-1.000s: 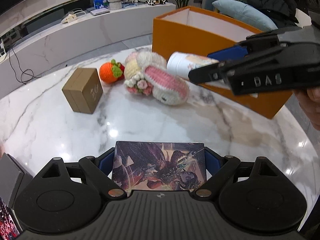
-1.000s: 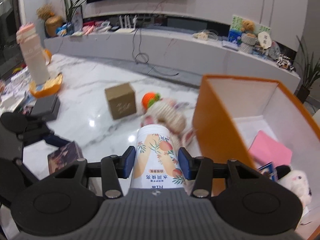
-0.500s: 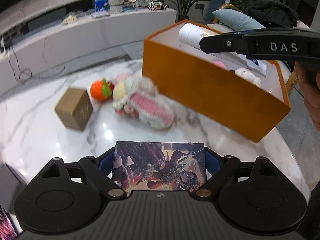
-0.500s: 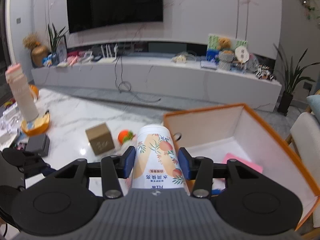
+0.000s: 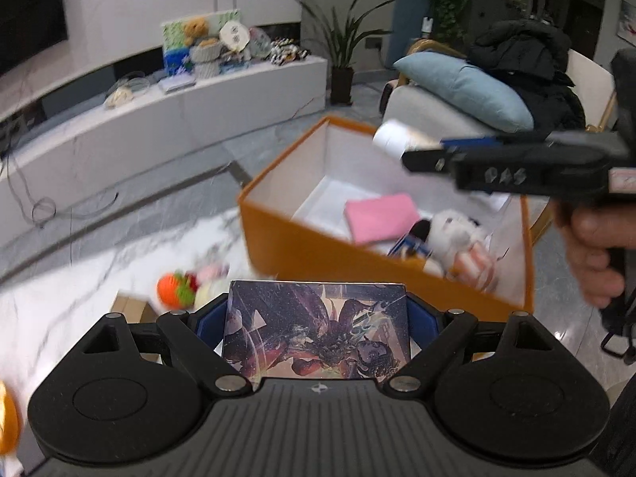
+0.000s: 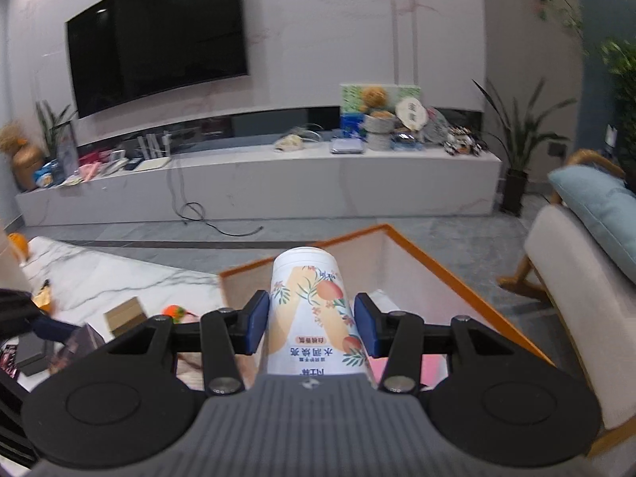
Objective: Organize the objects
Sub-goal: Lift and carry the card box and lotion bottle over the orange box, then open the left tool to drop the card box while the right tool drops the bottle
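Observation:
My left gripper [image 5: 316,316] is shut on a flat box with dark fantasy artwork [image 5: 316,334], held above the marble table near the orange storage box [image 5: 302,238]. My right gripper [image 6: 312,324] is shut on a white canister with peach print [image 6: 312,310] and holds it over the orange box [image 6: 457,278]. That canister [image 5: 397,137] and the right gripper [image 5: 429,151] also show in the left wrist view, above the box's far side. Inside the box lie a pink pad [image 5: 381,216] and a white plush toy [image 5: 453,234].
On the marble table [image 5: 79,262] lie an orange knitted fruit [image 5: 173,290], a knitted plush partly hidden behind my left gripper, and a brown cardboard cube [image 6: 125,314]. An armchair with a blue cushion [image 6: 596,206] stands right of the box. A long TV bench [image 6: 278,183] runs behind.
Both grippers have risen and moved toward the orange box. The canister went from beside the box's front wall to above its inside. The table items dropped lower in both views.

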A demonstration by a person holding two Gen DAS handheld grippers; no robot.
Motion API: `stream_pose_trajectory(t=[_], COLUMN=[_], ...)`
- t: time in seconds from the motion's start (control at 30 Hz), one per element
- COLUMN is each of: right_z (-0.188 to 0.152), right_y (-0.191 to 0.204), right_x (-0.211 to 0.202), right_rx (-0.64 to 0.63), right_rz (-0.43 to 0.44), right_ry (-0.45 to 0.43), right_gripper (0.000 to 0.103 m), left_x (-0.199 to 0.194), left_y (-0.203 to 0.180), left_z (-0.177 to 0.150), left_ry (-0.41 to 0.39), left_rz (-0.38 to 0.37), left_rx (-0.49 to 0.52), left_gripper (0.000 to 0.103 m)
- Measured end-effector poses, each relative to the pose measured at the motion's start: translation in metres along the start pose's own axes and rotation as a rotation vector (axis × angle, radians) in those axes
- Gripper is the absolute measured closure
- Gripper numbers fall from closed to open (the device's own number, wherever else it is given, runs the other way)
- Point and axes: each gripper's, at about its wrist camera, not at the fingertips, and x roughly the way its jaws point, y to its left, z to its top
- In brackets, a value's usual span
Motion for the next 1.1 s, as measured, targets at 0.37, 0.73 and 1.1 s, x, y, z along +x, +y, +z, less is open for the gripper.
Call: stream_pose_trajectory(t=[0.37,0.73,1.1], right_z=[0.006,0.009,-0.006], right_y=[-0.034,-0.055,-0.065], right_x=[0.023,0.031,0.061], right_rx=[0.084,0.137,0.165], right_rz=[-0.074,-0.120,-0.128], right_ry=[0.026,0.039,0.159], right_gripper=[0.054,0.054,0.054], left_x=[0.037,0.069,0.127], left_y=[-0.039,-0.049,-0.047], left_z=[0.055,0.078,0.069], left_ry=[-0.031,-0.032,0.077], left_rz=[-0.022,-0.035,-0.006], left_rx=[0.118,0.135,0.159], left_gripper=[0.000,0.000,0.000])
